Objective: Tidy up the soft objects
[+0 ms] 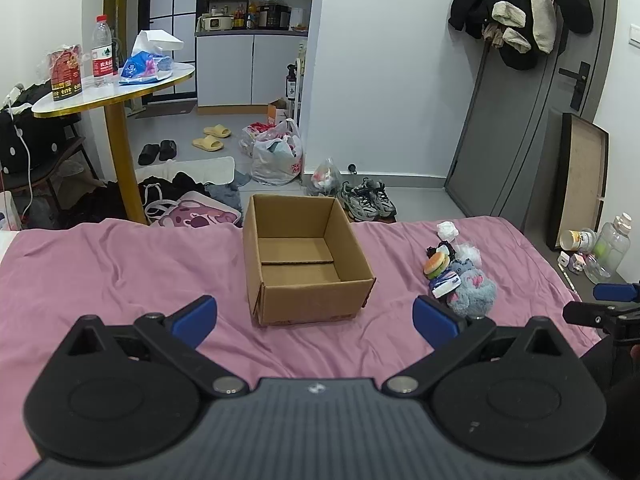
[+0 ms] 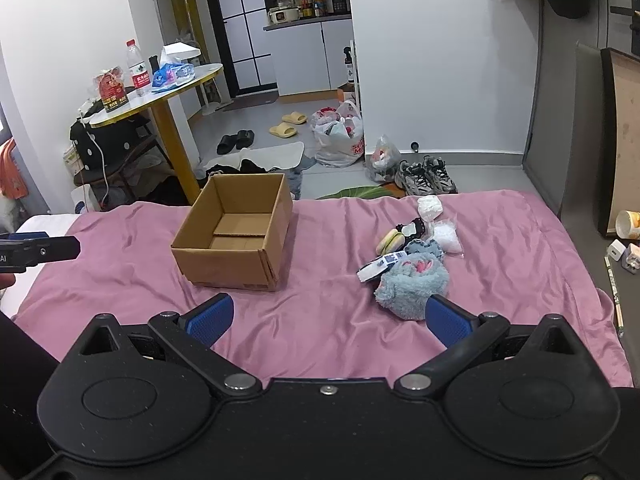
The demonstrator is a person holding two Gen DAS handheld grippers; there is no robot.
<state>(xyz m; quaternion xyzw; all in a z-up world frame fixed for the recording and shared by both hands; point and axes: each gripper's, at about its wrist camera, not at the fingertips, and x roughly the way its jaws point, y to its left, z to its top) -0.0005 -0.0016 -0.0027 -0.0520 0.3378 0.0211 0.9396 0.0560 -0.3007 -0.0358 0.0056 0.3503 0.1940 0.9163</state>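
Both tongs spread wide, gripping nothing: left tongs lower centre facing empty cardboard box; right tongs just short of soft-toy pile, centre-right on bed. Likely staged for first pick.

Left claw and right claw agape, empty

White walls, grey floor
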